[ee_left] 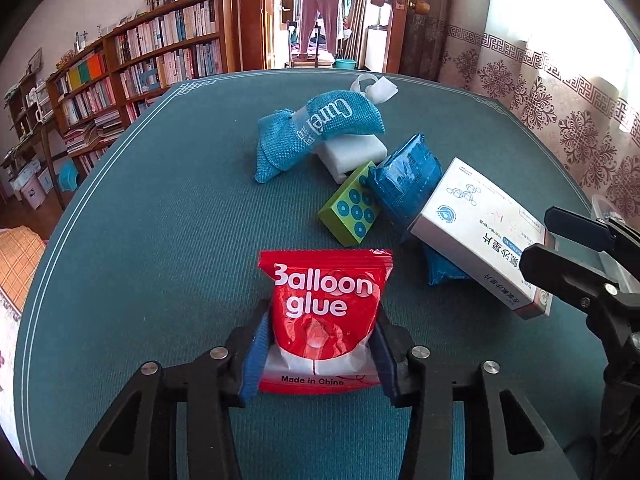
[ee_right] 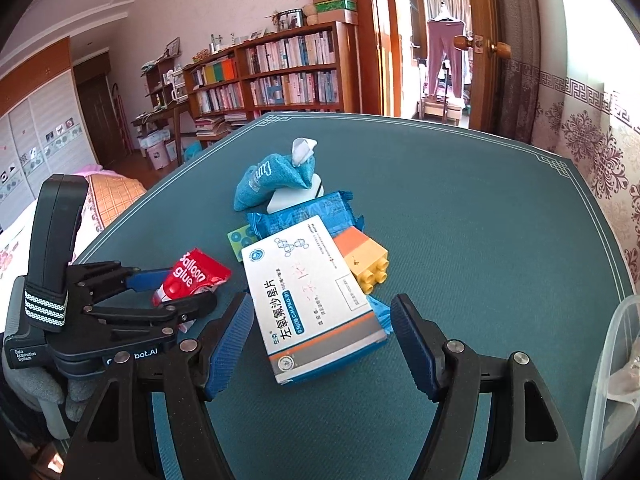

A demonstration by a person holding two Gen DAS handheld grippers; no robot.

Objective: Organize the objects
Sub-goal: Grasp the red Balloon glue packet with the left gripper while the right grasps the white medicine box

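Observation:
A red "Balloon glue" packet (ee_left: 324, 304) lies flat on the teal table mat (ee_left: 160, 240), and my left gripper (ee_left: 322, 314) is shut on it, blue pads pressed against both its sides. From the right wrist view the same packet (ee_right: 196, 276) sits in the left gripper (ee_right: 186, 290). My right gripper (ee_right: 322, 304) stands open astride the near end of a white medicine box (ee_right: 312, 292), with a gap showing at each pad. That box (ee_left: 480, 232) leans tilted on a blue wrapped pack (ee_left: 408, 180).
Behind are a blue "Curel" fabric pouch (ee_left: 320, 128) on a white block (ee_left: 352, 156), a green box with blue dots (ee_left: 352, 208) and an orange-and-yellow toy brick (ee_right: 364, 260). A clear plastic container (ee_right: 612, 380) stands at the right edge. Bookshelves lie beyond the table.

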